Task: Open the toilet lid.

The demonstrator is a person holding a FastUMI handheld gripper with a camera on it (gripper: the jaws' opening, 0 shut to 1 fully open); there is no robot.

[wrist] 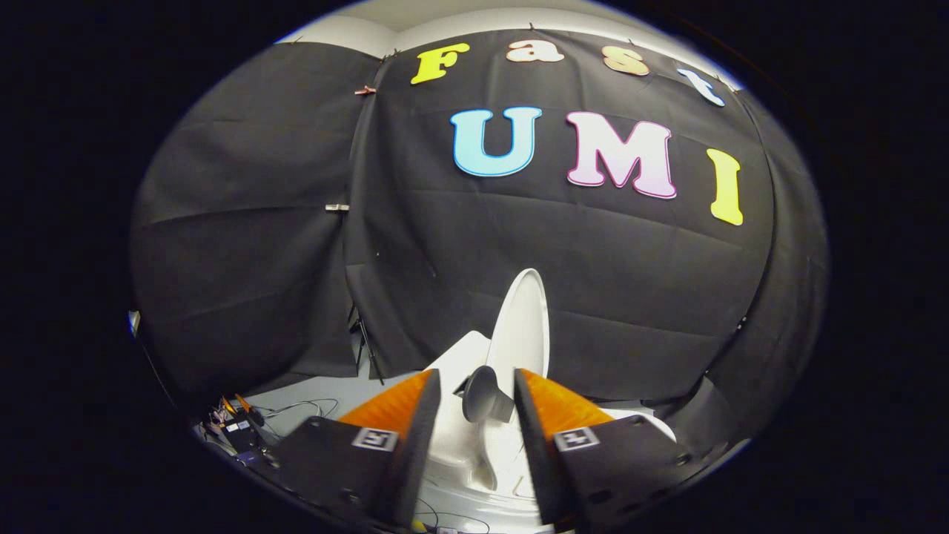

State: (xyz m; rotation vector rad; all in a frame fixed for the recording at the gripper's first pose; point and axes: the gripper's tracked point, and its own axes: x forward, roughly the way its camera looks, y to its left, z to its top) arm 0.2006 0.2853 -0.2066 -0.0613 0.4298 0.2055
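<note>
Toilet lid (521, 326): hard, smooth, glossy plastic by the look of it, standing raised just beyond the gripper (477, 397), whose two fingers are held apart with nothing pressed between them, while the grey knob (485, 395) in the gap looks matt and smooth (material cannot be told). Toilet body (463, 445), lower centre: smooth with a ceramic-like sheen. Booth wall (245, 259): matt woven cloth, creased and seamed, fastened by small clips (337, 208) with a metallic glint.

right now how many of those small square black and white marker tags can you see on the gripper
2. One square black-and-white marker tag sits on the gripper's left finger, the other on its right finger. The fingers are apart, open, with the raised white toilet lid beyond them. Others may be hidden.
</note>
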